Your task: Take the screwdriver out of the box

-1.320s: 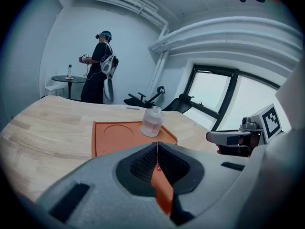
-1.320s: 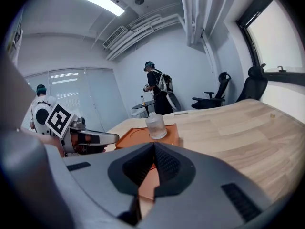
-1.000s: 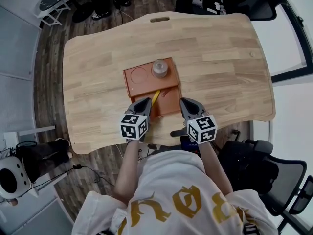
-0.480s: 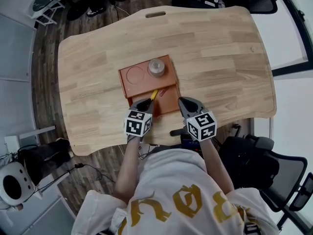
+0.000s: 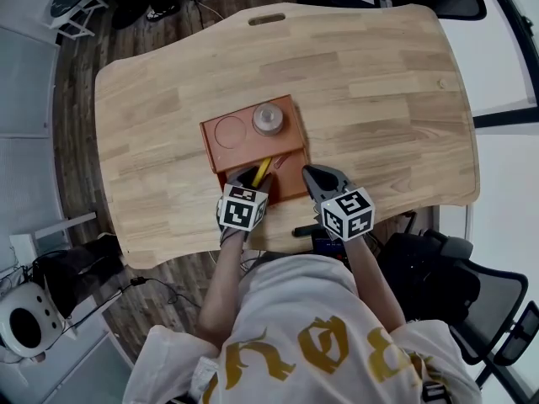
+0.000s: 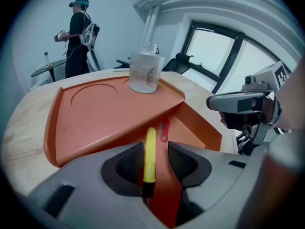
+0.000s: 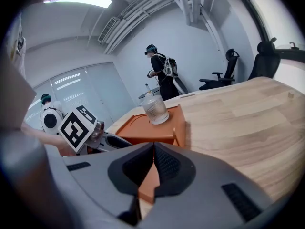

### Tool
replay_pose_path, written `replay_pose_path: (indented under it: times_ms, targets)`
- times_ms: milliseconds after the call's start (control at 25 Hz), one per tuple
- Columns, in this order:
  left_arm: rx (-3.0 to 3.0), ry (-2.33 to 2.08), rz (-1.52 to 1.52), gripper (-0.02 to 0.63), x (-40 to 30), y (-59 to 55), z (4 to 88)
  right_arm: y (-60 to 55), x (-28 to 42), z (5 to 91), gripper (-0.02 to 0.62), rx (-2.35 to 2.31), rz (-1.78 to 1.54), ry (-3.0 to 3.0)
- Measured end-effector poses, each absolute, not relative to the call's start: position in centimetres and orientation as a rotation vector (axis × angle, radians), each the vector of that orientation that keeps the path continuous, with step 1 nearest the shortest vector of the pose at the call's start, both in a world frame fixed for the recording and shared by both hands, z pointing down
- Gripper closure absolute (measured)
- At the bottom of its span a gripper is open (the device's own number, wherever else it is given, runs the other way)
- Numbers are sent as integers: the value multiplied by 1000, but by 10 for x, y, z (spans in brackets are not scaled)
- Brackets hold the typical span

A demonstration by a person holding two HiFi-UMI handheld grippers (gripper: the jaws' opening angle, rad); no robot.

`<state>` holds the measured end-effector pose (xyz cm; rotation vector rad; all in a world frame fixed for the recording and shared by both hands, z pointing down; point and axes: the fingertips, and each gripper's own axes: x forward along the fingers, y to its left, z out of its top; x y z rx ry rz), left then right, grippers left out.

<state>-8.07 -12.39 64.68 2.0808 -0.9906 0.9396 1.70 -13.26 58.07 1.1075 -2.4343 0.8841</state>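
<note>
Floorboards of dark wood ran along the left, beside a pale wooden surface with rounded corners. On that surface, toward the person's side, sat an orange box, with a raised flat part at the back bearing a round recess and a sunken compartment at the near side. The left gripper pointed steeply down into that compartment, its jaws having just spread wide. They stood either side of the screwdriver without the pads pressing on it. The screwdriver lay in the compartment, its yellow handle pointing away from the person, its dark collar and shaft nearest the gripper. Just past the handle's end a small red tag showed against the compartment's back wall. A clear glass jar stood upright on the raised part, right of the recess. Further right, the right gripper hovered by the box's near right corner, clenched, its tips together with nothing between them. A black office chair stood off the surface's right edge
</note>
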Motion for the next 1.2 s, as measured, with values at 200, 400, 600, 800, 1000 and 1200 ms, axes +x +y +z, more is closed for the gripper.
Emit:
replay_pose_path:
  times_ms: [200,400,600,800,1000,1200]
  targets:
    - [2054,-983,982,468,-81,-130,659,-138,9,581,584,1050,888,-2462]
    - [2049,-1017,1051,471,-84,-134,668,-143,8,585,584,1035,909,-2466]
    - [2043,-1047,1119,523,-88,-135,669,-146,5,588,584,1025,903,-2474]
    - [2046,-1027,1127,526,-89,-134,669,-145,3,585,584,1028,898,-2480]
    - [2062,-1000,1138,526,-85,-131,667,-145,6,582,584,1047,903,-2483]
    - [2100,-992,1138,528,-81,-130,662,-144,9,579,584,1063,893,-2482]
